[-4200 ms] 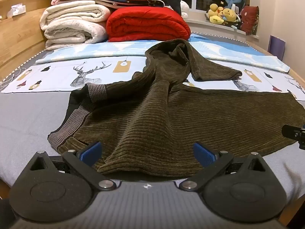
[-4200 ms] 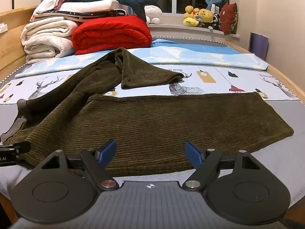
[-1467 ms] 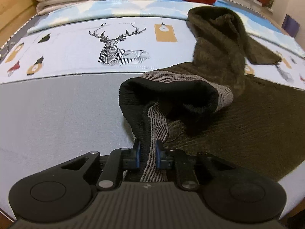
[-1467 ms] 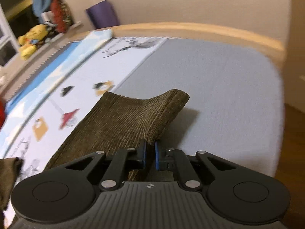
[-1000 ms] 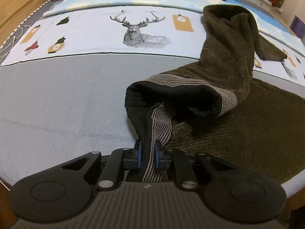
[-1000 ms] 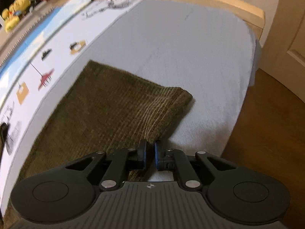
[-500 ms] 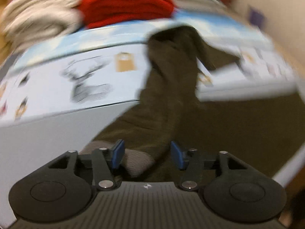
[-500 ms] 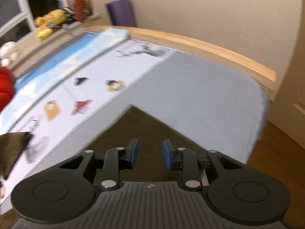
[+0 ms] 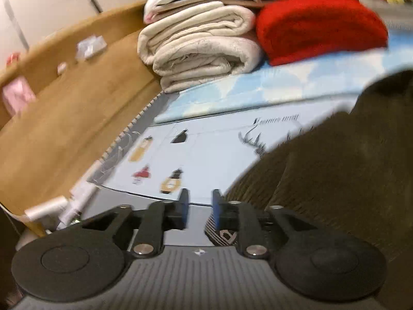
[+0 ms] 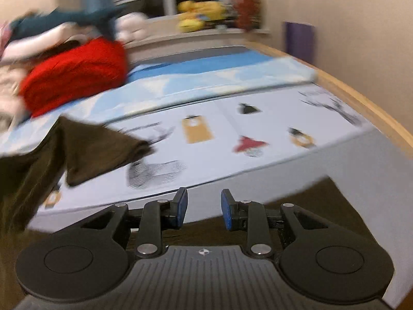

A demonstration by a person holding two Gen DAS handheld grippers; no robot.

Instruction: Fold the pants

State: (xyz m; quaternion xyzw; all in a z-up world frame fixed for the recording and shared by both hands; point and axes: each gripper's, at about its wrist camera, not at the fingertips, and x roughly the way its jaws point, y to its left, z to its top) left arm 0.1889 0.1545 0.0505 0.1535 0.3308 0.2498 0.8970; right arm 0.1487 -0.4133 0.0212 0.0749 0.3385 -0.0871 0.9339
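Note:
Dark olive corduroy pants [image 9: 348,168] lie spread on the bed, filling the right side of the left wrist view. Their striped waistband [image 9: 222,235] sits just under the right finger of my left gripper [image 9: 200,206]. That gripper's jaws are closing, with only bedsheet showing between the blue pads. In the right wrist view one pant leg [image 10: 309,201] lies flat beneath my right gripper [image 10: 204,210], which stands open and holds nothing. The other leg [image 10: 98,149] is bunched at the left, its end resting on the patterned sheet.
Folded white blankets [image 9: 201,51] and a red blanket [image 9: 317,23] are stacked at the back of the bed. A wooden headboard [image 9: 64,134] curves along the left. On the right run the wooden bed rail [image 10: 361,103], a purple object [image 10: 299,38] and plush toys [image 10: 198,13].
Both grippers have let go of the pants, the left of the waistband and the right of the leg hem. Both have lifted and swung to look across the bed.

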